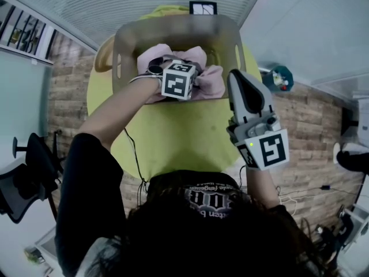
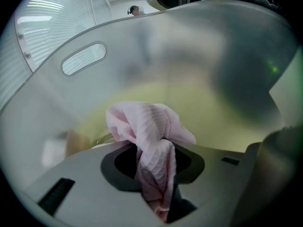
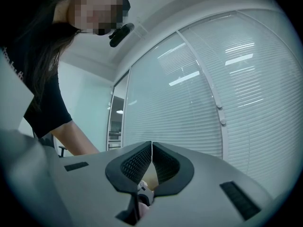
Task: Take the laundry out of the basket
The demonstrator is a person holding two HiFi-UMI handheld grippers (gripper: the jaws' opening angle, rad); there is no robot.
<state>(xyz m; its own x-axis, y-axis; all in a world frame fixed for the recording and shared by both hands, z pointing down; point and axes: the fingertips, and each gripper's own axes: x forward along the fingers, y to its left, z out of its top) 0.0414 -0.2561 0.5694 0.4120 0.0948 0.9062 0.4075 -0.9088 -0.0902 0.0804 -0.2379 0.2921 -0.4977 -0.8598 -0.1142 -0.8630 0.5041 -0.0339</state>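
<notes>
A translucent grey laundry basket (image 1: 124, 51) stands at the far side of a round yellow-green table (image 1: 173, 137). Pink laundry (image 1: 210, 77) lies bunched inside it. My left gripper (image 1: 183, 77) reaches down into the basket. In the left gripper view, its jaws (image 2: 154, 148) are shut on a bunched fold of pink cloth (image 2: 151, 126), with the basket wall (image 2: 142, 60) and its handle slot (image 2: 84, 58) behind. My right gripper (image 1: 235, 74) is held just right of the basket, outside it, jaws together on nothing (image 3: 151, 148).
A marker card (image 1: 203, 7) stands behind the basket. A black office chair (image 1: 29, 172) is on the floor at the left, and cables (image 1: 300, 195) run at the right. Window blinds (image 3: 213, 103) fill the right gripper view.
</notes>
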